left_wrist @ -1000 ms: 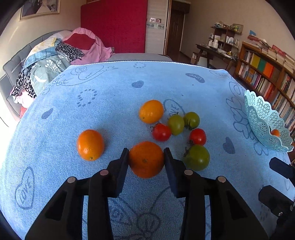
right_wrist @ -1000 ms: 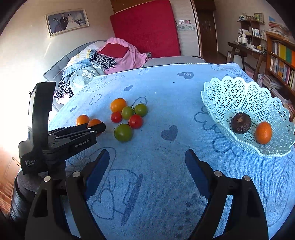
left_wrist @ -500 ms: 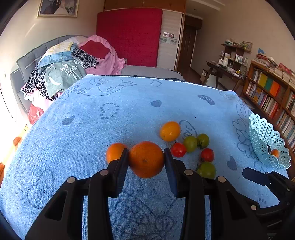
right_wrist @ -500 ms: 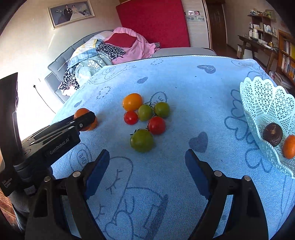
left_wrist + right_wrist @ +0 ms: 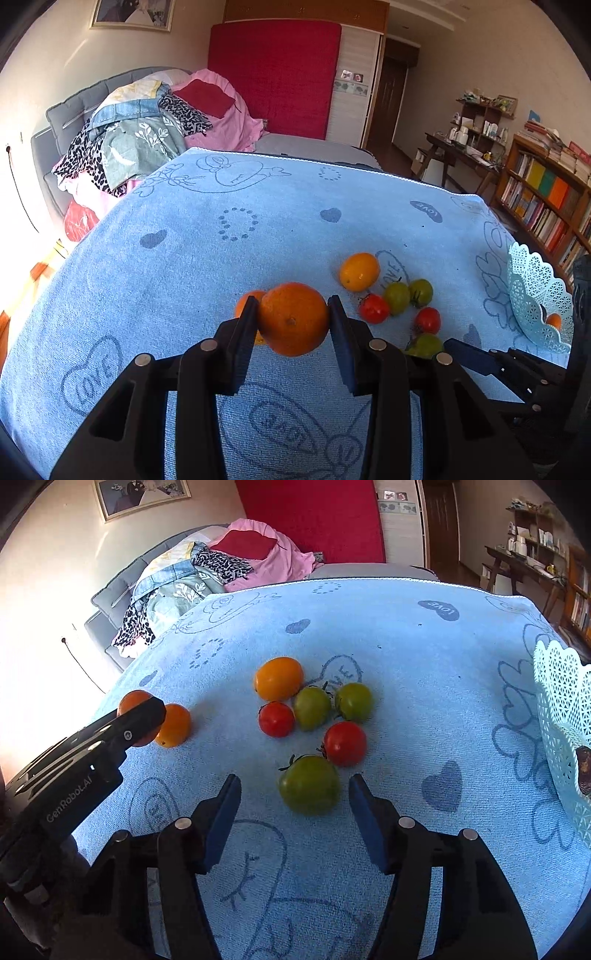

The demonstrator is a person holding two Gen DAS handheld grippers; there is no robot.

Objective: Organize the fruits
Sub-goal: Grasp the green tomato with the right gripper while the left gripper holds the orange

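My left gripper (image 5: 292,320) is shut on an orange (image 5: 293,317) and holds it above the blue cloth. A second orange (image 5: 248,301) lies on the cloth behind it, also seen in the right wrist view (image 5: 175,724). My right gripper (image 5: 294,805) is open, its jaws on either side of a large green tomato (image 5: 309,784). Beyond it lie red tomatoes (image 5: 345,743), green tomatoes (image 5: 312,708) and a yellow-orange fruit (image 5: 279,678). The pale lace basket (image 5: 561,701) stands at the right, with a dark fruit (image 5: 584,756) in it.
The blue cloth (image 5: 207,236) covers the table; its far edge runs along the back. A sofa with piled clothes (image 5: 140,136) stands behind on the left. Bookshelves (image 5: 543,192) stand at the right. The left gripper's body (image 5: 88,753) shows at the left of the right wrist view.
My left gripper has lifted the orange off the cloth and drawn back. My right gripper has moved left and forward from the basket to the large green tomato.
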